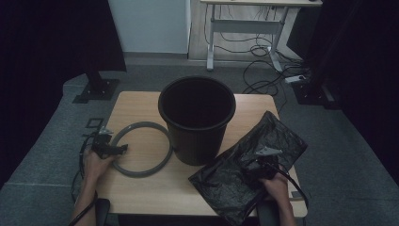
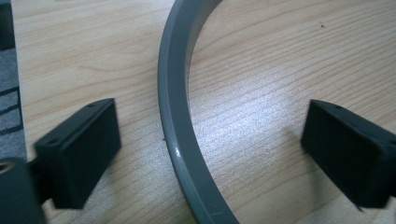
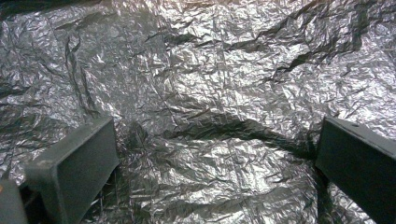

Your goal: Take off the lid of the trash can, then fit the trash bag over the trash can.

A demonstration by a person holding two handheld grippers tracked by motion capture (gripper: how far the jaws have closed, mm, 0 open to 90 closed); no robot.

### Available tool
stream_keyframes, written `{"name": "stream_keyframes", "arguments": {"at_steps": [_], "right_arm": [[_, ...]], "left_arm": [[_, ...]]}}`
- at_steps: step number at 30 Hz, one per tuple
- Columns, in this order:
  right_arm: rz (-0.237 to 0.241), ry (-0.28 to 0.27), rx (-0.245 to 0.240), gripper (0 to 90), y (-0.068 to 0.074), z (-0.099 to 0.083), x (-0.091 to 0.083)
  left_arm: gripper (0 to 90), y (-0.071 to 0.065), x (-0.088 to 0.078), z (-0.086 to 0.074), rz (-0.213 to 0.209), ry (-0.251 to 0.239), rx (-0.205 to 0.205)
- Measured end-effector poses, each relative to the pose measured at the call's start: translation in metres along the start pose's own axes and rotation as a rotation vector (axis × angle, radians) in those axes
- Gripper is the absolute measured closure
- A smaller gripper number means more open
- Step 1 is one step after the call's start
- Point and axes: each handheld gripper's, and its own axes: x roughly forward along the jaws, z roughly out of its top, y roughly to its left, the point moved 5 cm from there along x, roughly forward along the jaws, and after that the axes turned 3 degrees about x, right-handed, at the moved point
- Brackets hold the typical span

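On the light wooden table (image 1: pixel 155 188), a black round plastic bin (image 1: pixel 196 120) is standing upright near the middle of the far edge, its open mouth facing up. A grey plastic ring (image 1: pixel 141 149), a flat hoop, is lying flat on the table between the bin and the left edge, its far-right arc just beside the bin's base.

The left gripper (image 1: pixel 113 149) is sitting at the ring's left arc, near the table's left edge, with the person's left hand (image 1: pixel 95 165) wrapped around its body. In the left gripper view, its jaws are standing wide apart, with the ring's grey band (image 2: pixel 175 116) running up between them; neither pad is touching the band, and bare wood is showing on both sides of it. The ring is resting on the table, not lifted.

A crumpled black plastic bag (image 1: pixel 249 165) is spreading over the table's near right corner, reaching from beside the bin's base to the right edge. The right gripper (image 1: pixel 263 162) is hovering over the bag, held by the right hand (image 1: pixel 275 183). In the right gripper view, its jaws are also standing wide, with wrinkled, shiny bag film (image 3: pixel 205 107) lying beneath and between them; the pads are not pinching any fold.
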Motion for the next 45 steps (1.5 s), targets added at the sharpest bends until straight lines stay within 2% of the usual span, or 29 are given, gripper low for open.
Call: {"name": "stream_keyframes", "arguments": {"at_steps": [3,19,25,29,30,33,34,35,36,37,39,45], "right_arm": [[0.0,0.0,0.0,0.0,0.0,0.0,0.0],[0.0,0.0,0.0,0.0,0.0,0.0,0.0],[-0.024,0.035,-0.025,0.0,0.004,0.006,-0.007],[-0.011,0.039,-0.06,0.0,0.014,0.012,-0.016],[-0.001,0.051,-0.081,0.0,0.023,0.016,-0.022],[0.025,0.066,-0.102,0.0,0.037,0.021,-0.027],[0.025,0.066,-0.102,0.0,0.037,0.021,-0.027],[0.055,0.083,-0.117,0.0,0.047,0.024,-0.029],[0.055,0.083,-0.117,0.0,0.047,0.024,-0.029],[0.089,0.085,-0.129,0.0,0.059,0.027,-0.029],[0.114,0.09,-0.148,0.0,0.07,0.028,-0.027],[0.138,0.135,-0.184,0.0,0.092,0.024,-0.017]], "left_arm": [[0.0,0.0,0.001,0.0,-0.002,0.013,0.001],[0.0,0.0,0.001,0.0,-0.002,0.013,0.001],[0.0,0.0,0.001,0.0,-0.001,0.013,-0.001],[0.0,0.0,0.001,0.0,-0.001,0.013,-0.001],[0.0,-0.001,0.001,0.0,0.0,0.014,-0.001],[0.0,-0.001,0.001,0.0,0.001,0.014,-0.002],[0.0,-0.001,0.001,0.0,0.001,0.014,-0.002],[0.0,-0.001,0.001,0.0,0.0,0.014,-0.002],[0.0,-0.001,0.001,0.0,0.0,0.014,-0.002],[0.0,-0.001,0.001,0.0,0.001,0.014,-0.002],[0.0,-0.001,0.001,0.0,0.001,0.013,-0.002],[0.0,-0.001,0.001,0.0,0.002,0.014,-0.004]]}}
